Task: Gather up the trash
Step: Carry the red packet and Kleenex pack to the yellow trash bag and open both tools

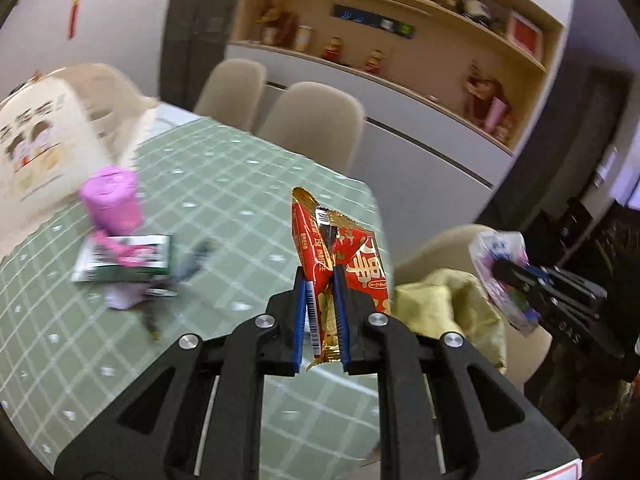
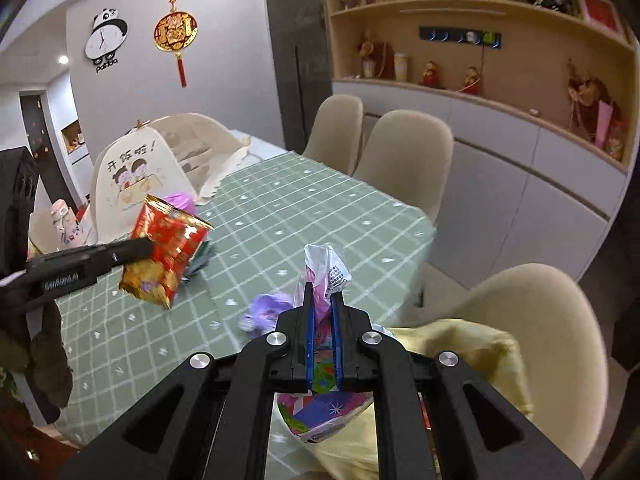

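Left claw (image 1: 322,280) pinches the red snack wrapper (image 1: 340,256), lifted above the tabletop's (image 1: 240,184) near edge. Right claw (image 2: 323,304) clamps a colourful crumpled wrapper (image 2: 326,272) beside the tabletop's corner, over the yellow bag (image 2: 460,340).

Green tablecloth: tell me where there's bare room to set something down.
The far half of the tablecloth, toward the two chairs, lies bare, as does the stretch to the corner. It is crowded on the left: the pink roll, green carton and food cover. A purple scrap lies by the near edge.
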Motion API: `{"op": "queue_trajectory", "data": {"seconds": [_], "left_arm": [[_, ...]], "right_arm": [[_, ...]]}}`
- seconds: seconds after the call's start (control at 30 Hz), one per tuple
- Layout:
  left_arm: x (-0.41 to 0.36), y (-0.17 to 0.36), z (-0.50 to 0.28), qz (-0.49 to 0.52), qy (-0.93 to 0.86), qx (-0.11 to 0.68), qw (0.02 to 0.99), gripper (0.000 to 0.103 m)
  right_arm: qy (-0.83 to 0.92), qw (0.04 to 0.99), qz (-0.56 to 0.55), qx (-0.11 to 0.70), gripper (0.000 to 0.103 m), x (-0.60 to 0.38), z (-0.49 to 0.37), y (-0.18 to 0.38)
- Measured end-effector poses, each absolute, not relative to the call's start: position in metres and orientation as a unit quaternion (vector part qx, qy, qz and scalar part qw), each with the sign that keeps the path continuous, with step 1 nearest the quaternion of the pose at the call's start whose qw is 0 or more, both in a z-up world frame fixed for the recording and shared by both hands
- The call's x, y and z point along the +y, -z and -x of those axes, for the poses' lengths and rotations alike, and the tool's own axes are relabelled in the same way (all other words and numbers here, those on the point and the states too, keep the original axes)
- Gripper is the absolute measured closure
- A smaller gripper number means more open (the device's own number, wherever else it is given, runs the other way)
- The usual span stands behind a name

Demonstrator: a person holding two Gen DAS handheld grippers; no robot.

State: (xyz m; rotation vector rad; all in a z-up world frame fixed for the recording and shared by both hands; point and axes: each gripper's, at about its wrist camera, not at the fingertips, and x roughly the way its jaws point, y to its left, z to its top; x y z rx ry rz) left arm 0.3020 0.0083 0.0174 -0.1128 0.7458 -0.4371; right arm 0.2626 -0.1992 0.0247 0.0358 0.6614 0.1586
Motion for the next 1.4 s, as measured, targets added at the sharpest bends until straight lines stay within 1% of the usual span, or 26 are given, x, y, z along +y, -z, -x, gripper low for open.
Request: {"op": "queue_trajectory", "data": {"seconds": [0.2, 0.4, 0.57, 0.83, 0.87, 0.9, 0.93, 0.97, 1.0, 1.2, 1.4], "left_arm": [[-0.068, 0.001, -0.291, 0.056, 0.275, 0.383, 0.88, 0.09], [-0.126, 0.016, -0.288, 0.036, 0.32, 0.4, 0.858, 0.09], [-0.158, 0.029, -0.289, 0.025, 0.343, 0.423, 0.838, 0.09], [-0.191, 0.048, -0.302, 0.001, 0.359, 0.435, 0.826, 0.09], [-0.194, 0.053, -0.305, 0.004, 0.361, 0.442, 0.821, 0.087], [-0.195, 0.056, -0.306, 0.007, 0.362, 0.446, 0.818, 0.079], [-0.195, 0.06, -0.308, 0.014, 0.361, 0.452, 0.816, 0.073], [-0.194, 0.063, -0.309, 0.023, 0.36, 0.454, 0.815, 0.063], [-0.192, 0.064, -0.31, 0.028, 0.359, 0.456, 0.814, 0.06], [-0.165, 0.06, -0.313, 0.059, 0.329, 0.458, 0.824, 0.059], [-0.121, 0.058, -0.306, 0.073, 0.282, 0.458, 0.84, 0.058]], "right_arm": [[-0.043, 0.949, -0.029, 0.311, 0.094, -0.261, -0.236, -0.023], [-0.012, 0.95, -0.04, 0.309, 0.094, -0.307, -0.221, -0.017], [0.0, 0.949, -0.046, 0.312, 0.094, -0.329, -0.216, -0.009], [0.02, 0.946, -0.062, 0.318, 0.094, -0.352, -0.212, -0.001], [0.02, 0.945, -0.063, 0.319, 0.094, -0.352, -0.212, 0.0], [0.02, 0.945, -0.064, 0.322, 0.094, -0.353, -0.212, 0.002], [0.019, 0.944, -0.065, 0.324, 0.094, -0.353, -0.213, 0.005], [0.019, 0.942, -0.067, 0.327, 0.094, -0.353, -0.213, 0.007], [0.018, 0.94, -0.069, 0.333, 0.094, -0.353, -0.215, 0.012], [-0.006, 0.928, -0.085, 0.362, 0.094, -0.345, -0.228, 0.037], [-0.036, 0.914, -0.114, 0.389, 0.094, -0.332, -0.258, 0.069]]}}
